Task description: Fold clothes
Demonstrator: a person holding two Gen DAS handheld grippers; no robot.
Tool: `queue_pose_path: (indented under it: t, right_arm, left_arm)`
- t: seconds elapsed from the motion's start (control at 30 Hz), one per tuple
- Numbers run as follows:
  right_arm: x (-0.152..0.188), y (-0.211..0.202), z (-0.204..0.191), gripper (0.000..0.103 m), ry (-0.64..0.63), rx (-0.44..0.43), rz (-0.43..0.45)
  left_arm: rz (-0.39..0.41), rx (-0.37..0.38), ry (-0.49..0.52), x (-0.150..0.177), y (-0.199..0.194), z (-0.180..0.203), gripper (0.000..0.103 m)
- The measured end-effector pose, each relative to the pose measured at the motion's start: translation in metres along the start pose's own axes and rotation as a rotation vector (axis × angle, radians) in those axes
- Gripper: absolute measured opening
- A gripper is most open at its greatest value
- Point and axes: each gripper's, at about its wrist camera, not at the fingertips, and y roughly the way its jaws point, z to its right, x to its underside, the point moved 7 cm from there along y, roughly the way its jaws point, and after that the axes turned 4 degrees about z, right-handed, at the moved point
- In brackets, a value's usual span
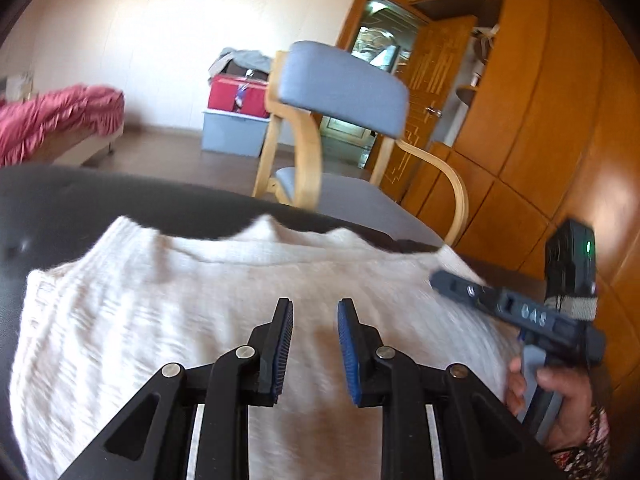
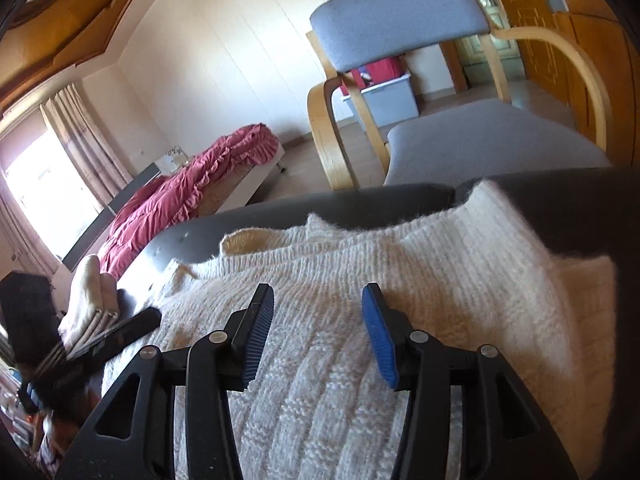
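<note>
lying flat on the dark table [image 2: 280,208], cream knit sweater [image 2: 328,312] with its ribbing running away toward the grey chair [image 2: 400,20]. spreading under and ahead of both tools: left gripper [image 1: 315,312] hovering narrowly parted, right gripper [image 2: 318,300] gaping wider, neither gripping anything.

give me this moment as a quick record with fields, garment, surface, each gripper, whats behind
garment: white knit sweater, spread out, partly folded
surface: dark table
left gripper: open, nothing between the pads, above the sweater
right gripper: open, nothing between the pads, above the sweater
behind: grey chair with wooden arms; bed with red cover; wooden wardrobe
other: folded pale cloth at table's left end
</note>
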Motion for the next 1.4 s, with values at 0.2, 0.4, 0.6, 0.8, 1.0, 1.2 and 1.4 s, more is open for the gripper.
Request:
queue_pose_path:
  t: [0.2,0.4,0.6,0.8,1.0,1.2,1.4]
  right_arm:
    - [-0.011,-0.054,0.031,0.060,0.046,0.152,0.085]
    - [0.001,-0.106,0.091,0.068,0.181,0.277,0.026]
    - [0.026,-0.119,0.102,0.068,0.249,0.157,-0.052]
    - [0.044,-0.102,0.087,0.068,0.209,0.087,-0.125]
    - [0.047,-0.091,0.078,0.055,0.139,0.112,-0.109]
    - [0.049,-0.084,0.079,0.031,0.241,0.023,-0.102]
    - [0.040,-0.090,0.075,0.025,0.324,-0.058,-0.090]
  left_arm:
    - [-0.103,-0.054,0.038,0.011,0.028,0.003,0.026]
    - [-0.104,-0.052,0.045,0.011,0.033,0.005,0.027]
    - [-0.101,-0.048,0.040,0.011,0.032,0.006,0.027]
    - [-0.103,-0.039,0.035,0.012,0.030,0.005,0.027]
    - [-0.103,-0.043,0.041,0.012,0.030,0.005,0.027]
    - [-0.068,-0.025,-0.015,0.009,0.012,0.001,0.027]
    - [-0.080,-0.009,-0.025,0.020,-0.003,0.008,0.027]
